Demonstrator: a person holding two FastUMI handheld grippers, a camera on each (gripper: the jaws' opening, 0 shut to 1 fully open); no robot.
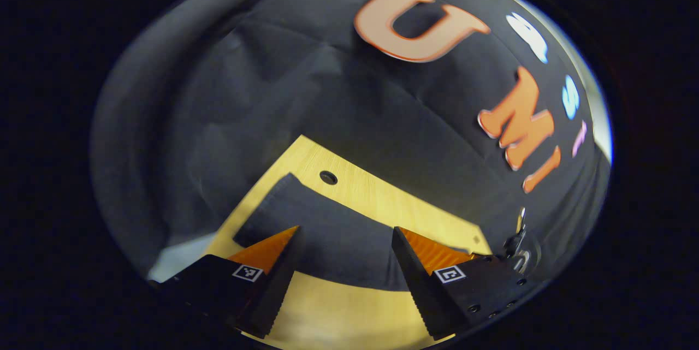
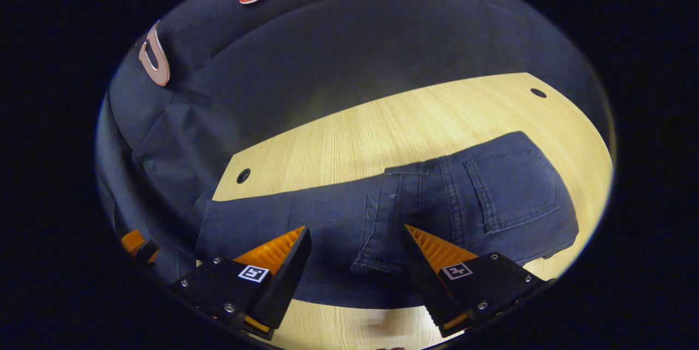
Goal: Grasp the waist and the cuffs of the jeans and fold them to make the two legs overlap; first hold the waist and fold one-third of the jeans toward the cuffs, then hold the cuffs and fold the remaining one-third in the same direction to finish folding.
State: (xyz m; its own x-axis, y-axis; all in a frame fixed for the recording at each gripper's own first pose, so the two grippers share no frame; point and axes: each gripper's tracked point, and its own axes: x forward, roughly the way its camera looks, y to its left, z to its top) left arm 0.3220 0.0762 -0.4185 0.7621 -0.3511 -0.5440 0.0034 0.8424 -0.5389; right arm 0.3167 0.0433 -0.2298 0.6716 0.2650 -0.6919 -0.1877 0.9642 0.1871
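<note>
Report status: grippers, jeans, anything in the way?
Left gripper open over the cuff end. Right gripper open by the waist. Jeans flat on the table, legs overlapped, waist fold not begun. No obstruction seen.

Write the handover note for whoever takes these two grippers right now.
Left gripper: open, holding nothing, above the leg end of the jeans.
Right gripper: open, holding nothing, above the waist end, back pocket to its right.
Jeans lie flat on the wooden table, legs apparently already overlapped.
Done: legs look overlapped, judging by the narrow shape.
Left: grasp the waist, fold one-third toward the cuffs, then fold the cuff third the same way.
</note>
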